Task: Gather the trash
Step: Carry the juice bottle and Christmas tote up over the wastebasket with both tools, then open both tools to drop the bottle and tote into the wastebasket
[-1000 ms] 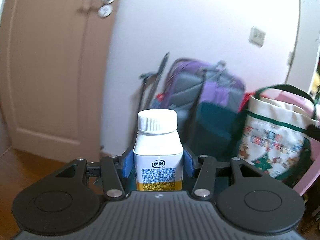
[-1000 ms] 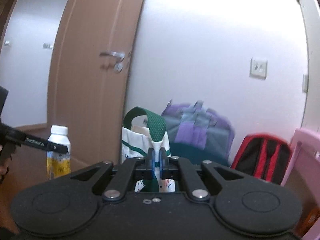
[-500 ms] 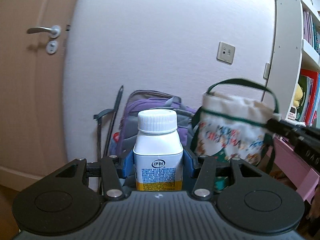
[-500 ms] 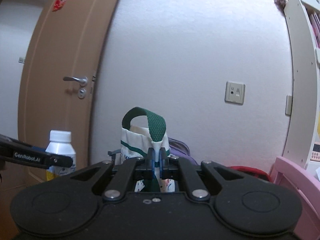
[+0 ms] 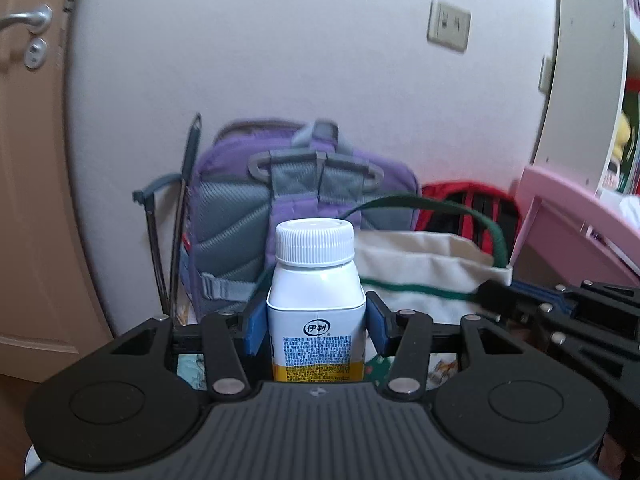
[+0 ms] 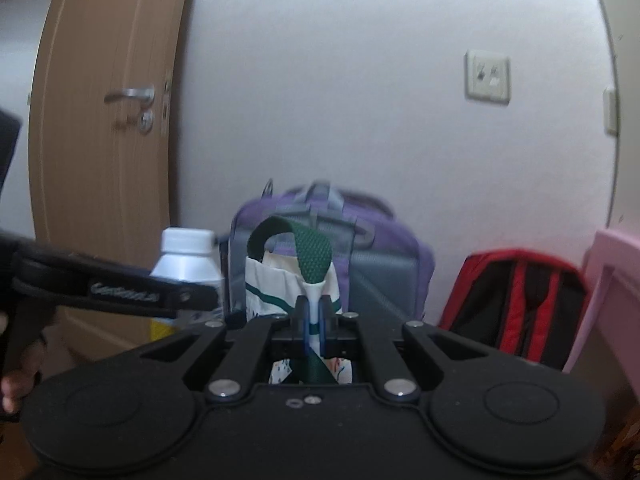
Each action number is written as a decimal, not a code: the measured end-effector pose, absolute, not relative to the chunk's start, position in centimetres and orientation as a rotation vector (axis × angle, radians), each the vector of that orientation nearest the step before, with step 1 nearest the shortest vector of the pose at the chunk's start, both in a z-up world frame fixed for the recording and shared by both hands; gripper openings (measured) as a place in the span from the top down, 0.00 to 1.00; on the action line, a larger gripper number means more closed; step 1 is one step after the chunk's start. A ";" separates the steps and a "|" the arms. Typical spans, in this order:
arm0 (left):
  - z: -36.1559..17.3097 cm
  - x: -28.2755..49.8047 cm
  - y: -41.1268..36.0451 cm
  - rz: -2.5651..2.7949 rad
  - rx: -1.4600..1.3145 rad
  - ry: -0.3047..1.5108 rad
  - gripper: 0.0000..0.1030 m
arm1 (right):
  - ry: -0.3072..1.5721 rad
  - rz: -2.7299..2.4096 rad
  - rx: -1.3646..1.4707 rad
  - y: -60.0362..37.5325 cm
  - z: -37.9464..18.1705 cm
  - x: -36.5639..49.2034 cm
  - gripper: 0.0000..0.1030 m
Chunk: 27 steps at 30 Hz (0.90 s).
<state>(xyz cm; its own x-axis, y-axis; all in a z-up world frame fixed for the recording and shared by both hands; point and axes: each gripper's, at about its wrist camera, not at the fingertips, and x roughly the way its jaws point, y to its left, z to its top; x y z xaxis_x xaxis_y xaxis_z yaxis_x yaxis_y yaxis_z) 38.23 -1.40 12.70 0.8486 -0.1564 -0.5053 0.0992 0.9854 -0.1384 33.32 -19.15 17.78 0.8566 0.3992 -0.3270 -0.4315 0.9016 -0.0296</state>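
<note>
My left gripper [image 5: 316, 320] is shut on a white plastic bottle [image 5: 316, 304] with a ribbed white cap and a blue and yellow label, held upright. Just behind and right of it is the open top of a cream canvas tote bag [image 5: 424, 272] with green trim and a green handle. My right gripper [image 6: 314, 320] is shut on the tote's green strap [image 6: 308, 256] where it joins the bag and holds the bag up. In the right wrist view the bottle [image 6: 186, 258] and the left gripper [image 6: 120, 290] are at the left, close to the bag [image 6: 276, 284].
A purple and grey backpack [image 5: 288, 196] and a red and black backpack [image 6: 520, 300] lean on the white wall. A brown door [image 6: 108, 140] is at the left. A pink desk [image 5: 576, 220] and white shelf [image 5: 580, 80] stand at the right.
The bottle in my left gripper has moved right, close to the tote's opening. The tote now hangs lower in the left view, its top level with the bottle.
</note>
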 end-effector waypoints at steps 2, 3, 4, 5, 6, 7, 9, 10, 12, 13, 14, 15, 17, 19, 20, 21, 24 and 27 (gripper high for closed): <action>11.8 39.0 -1.8 -0.139 -0.096 0.564 0.52 | 0.358 0.452 -0.115 -18.8 16.9 34.0 0.96; 11.3 39.4 -2.0 -0.139 -0.090 0.578 0.52 | 0.378 0.460 -0.117 -18.7 16.4 34.3 0.96; 10.9 39.8 -2.1 -0.140 -0.087 0.589 0.52 | 0.401 0.468 -0.120 -18.7 15.9 34.5 0.96; 10.4 40.1 -2.2 -0.143 -0.084 0.602 0.52 | 0.423 0.475 -0.123 -18.6 15.5 34.7 0.96; 9.9 40.4 -2.4 -0.146 -0.077 0.617 0.52 | 0.442 0.479 -0.129 -18.5 15.0 34.8 0.96; 9.6 40.7 -2.5 -0.147 -0.068 0.629 0.52 | 0.455 0.480 -0.136 -18.4 14.7 35.0 0.96; 8.8 41.3 -2.8 -0.158 -0.050 0.663 0.52 | 0.485 0.490 -0.148 -18.2 14.2 35.1 0.96; 8.4 41.5 -3.0 -0.166 -0.041 0.683 0.52 | 0.497 0.493 -0.152 -18.1 14.1 35.3 0.96; 7.8 42.0 -3.4 -0.184 -0.017 0.724 0.52 | 0.525 0.496 -0.159 -18.0 13.8 35.5 0.95; 7.5 42.1 -3.6 -0.193 0.001 0.746 0.52 | 0.544 0.500 -0.160 -17.9 13.6 35.6 0.95; 7.2 42.2 -3.9 -0.200 0.017 0.764 0.52 | 0.559 0.498 -0.163 -18.0 13.4 35.6 0.94; 6.9 42.2 -4.1 -0.205 0.030 0.775 0.51 | 0.577 0.498 -0.168 -17.8 13.2 35.8 0.94; 6.6 42.3 -4.3 -0.217 0.040 0.793 0.51 | 0.602 0.495 -0.175 -17.7 12.9 35.9 0.93; 6.4 42.3 -4.3 -0.224 0.025 0.810 0.51 | 0.607 0.486 -0.175 -17.8 12.7 35.8 0.89; 6.4 42.3 -4.3 -0.221 0.019 0.809 0.51 | 0.611 0.486 -0.171 -17.8 12.7 35.9 0.88; 6.4 42.3 -4.2 -0.219 0.012 0.812 0.51 | 0.617 0.488 -0.167 -17.8 12.7 35.9 0.87; 6.6 42.2 -4.1 -0.224 -0.012 0.817 0.48 | 0.620 0.499 -0.168 -17.8 13.1 35.7 0.82; 7.4 41.9 -3.9 -0.207 -0.040 0.797 0.37 | 0.606 0.507 -0.169 -18.1 13.6 35.2 0.77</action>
<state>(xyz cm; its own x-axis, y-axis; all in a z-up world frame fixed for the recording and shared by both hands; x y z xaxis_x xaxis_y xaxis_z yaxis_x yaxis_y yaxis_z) 41.86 -3.93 7.37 0.6795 -0.1991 -0.7061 0.1687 0.9791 -0.1138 35.23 -18.06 13.59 0.7047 0.4051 -0.5825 -0.5019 0.8649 -0.0057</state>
